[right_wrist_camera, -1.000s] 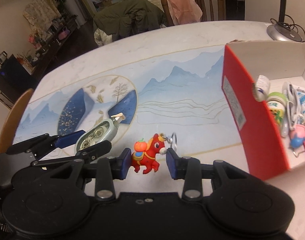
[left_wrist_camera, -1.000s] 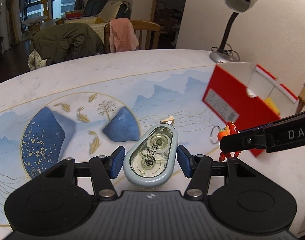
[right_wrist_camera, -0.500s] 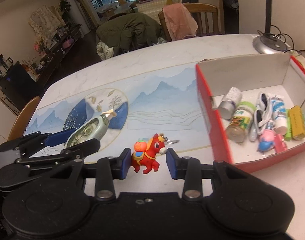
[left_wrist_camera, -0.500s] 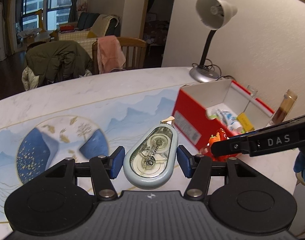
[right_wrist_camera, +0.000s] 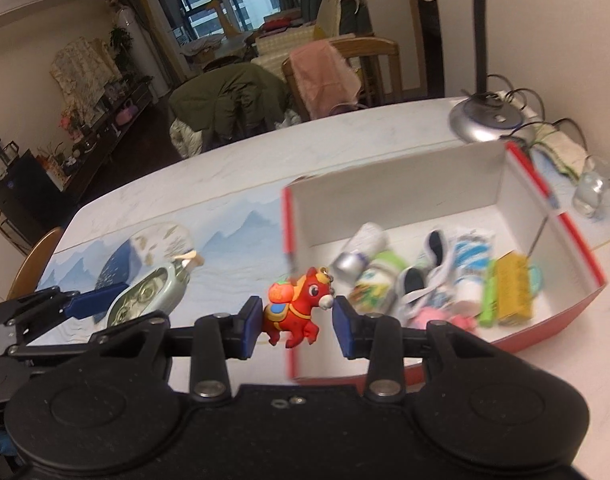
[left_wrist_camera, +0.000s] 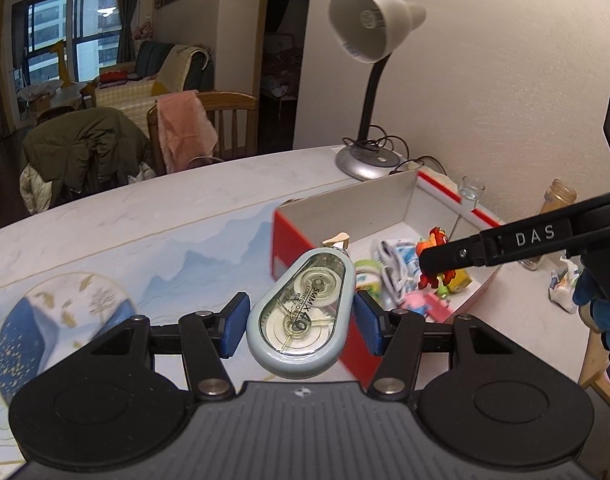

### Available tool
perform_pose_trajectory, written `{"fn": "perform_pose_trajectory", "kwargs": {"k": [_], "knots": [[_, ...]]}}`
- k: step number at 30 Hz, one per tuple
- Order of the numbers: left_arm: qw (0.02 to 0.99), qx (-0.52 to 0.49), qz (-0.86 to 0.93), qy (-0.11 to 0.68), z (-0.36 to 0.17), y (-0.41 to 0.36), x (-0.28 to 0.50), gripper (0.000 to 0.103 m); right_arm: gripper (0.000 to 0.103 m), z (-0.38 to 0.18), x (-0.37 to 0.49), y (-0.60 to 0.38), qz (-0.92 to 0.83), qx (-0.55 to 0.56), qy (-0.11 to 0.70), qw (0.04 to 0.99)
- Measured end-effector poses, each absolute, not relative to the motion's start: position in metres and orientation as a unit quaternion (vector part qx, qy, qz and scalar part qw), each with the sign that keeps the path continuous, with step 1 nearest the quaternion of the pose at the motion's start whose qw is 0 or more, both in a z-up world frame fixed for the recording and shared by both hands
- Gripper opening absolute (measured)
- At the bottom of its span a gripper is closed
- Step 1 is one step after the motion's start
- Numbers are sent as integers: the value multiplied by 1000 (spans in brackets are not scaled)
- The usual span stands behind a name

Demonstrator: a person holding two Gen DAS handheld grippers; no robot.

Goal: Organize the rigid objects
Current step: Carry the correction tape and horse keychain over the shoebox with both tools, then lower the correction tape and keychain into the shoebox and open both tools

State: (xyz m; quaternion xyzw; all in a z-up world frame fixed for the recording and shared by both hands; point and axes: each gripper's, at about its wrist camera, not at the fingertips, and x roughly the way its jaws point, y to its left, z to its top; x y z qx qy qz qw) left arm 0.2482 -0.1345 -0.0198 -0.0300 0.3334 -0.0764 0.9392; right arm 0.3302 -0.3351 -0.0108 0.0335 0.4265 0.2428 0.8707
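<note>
My left gripper (left_wrist_camera: 301,322) is shut on a pale blue correction tape dispenser (left_wrist_camera: 303,312) and holds it in the air near the left wall of a red box (left_wrist_camera: 409,200). My right gripper (right_wrist_camera: 298,322) is shut on a red toy horse keychain (right_wrist_camera: 295,308) and holds it above the box's (right_wrist_camera: 401,172) near left corner. The horse also shows in the left wrist view (left_wrist_camera: 435,240), over the box. The box holds several small items: bottles, tubes, a yellow pack, a pink piece. The dispenser and left gripper show at the left of the right wrist view (right_wrist_camera: 145,296).
A grey desk lamp (left_wrist_camera: 369,40) stands behind the box, its base (right_wrist_camera: 487,122) and cables close to the back wall. A glass (right_wrist_camera: 591,188) and a jar (left_wrist_camera: 557,200) stand right of the box. A printed blue mat (left_wrist_camera: 125,272) covers the table. Chairs with clothes stand behind the table.
Both grippers have risen and moved right toward the box with their objects still held. The horse now hangs over the box; the dispenser is close to its left wall.
</note>
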Motion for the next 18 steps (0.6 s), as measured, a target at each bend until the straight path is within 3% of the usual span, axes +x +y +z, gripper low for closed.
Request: {"fn": "perform_pose_trajectory", "kwargs": {"k": [18], "knots": [[934, 18, -88, 345, -28, -227, 342, 56, 37, -28, 383, -419, 217, 18, 424, 879]]}}
